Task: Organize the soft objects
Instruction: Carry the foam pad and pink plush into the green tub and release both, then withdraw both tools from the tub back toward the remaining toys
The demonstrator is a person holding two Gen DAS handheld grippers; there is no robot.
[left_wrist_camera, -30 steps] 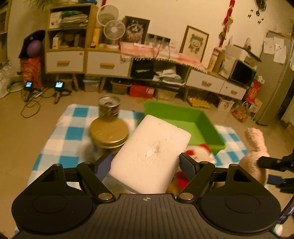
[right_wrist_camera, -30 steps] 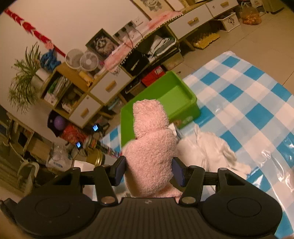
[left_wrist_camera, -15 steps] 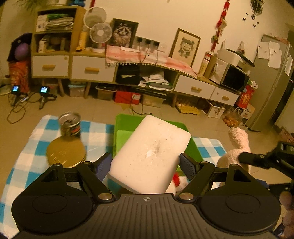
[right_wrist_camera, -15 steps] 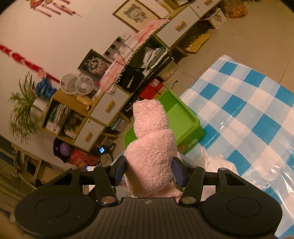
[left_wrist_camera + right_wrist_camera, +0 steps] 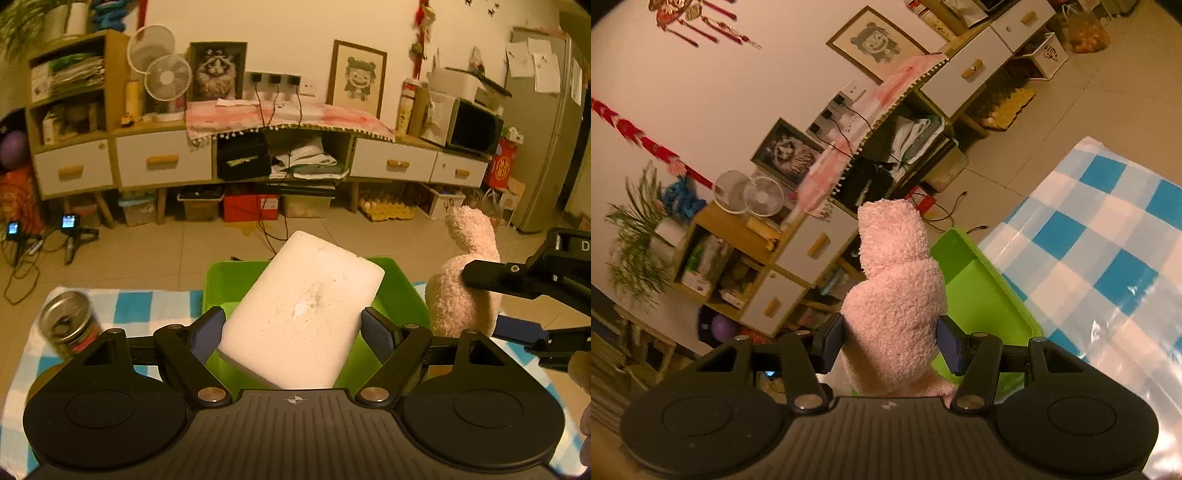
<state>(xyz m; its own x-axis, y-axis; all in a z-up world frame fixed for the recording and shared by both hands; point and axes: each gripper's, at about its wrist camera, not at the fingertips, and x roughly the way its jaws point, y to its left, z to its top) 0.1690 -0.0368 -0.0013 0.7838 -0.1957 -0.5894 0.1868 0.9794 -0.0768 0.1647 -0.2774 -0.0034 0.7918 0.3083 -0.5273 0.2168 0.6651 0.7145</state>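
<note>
My left gripper (image 5: 293, 334) is shut on a white foam block (image 5: 303, 314) and holds it above the green bin (image 5: 231, 280), which sits on the blue-and-white checked cloth (image 5: 133, 310). My right gripper (image 5: 890, 343) is shut on a pink plush toy (image 5: 897, 295) and holds it in the air beside the green bin (image 5: 982, 295). In the left wrist view the pink plush (image 5: 465, 280) and the right gripper (image 5: 524, 302) show at the right, just past the bin's right edge.
A metal can (image 5: 68, 323) stands on the cloth left of the bin. A long low cabinet (image 5: 258, 158) with drawers, boxes under it and cables on the floor lines the far wall. The checked cloth (image 5: 1108, 258) spreads to the right of the bin.
Both grippers have risen and moved toward the bin with their loads. The foam block is now over the bin. The gold lid and the red-and-white toy have dropped out of view.
</note>
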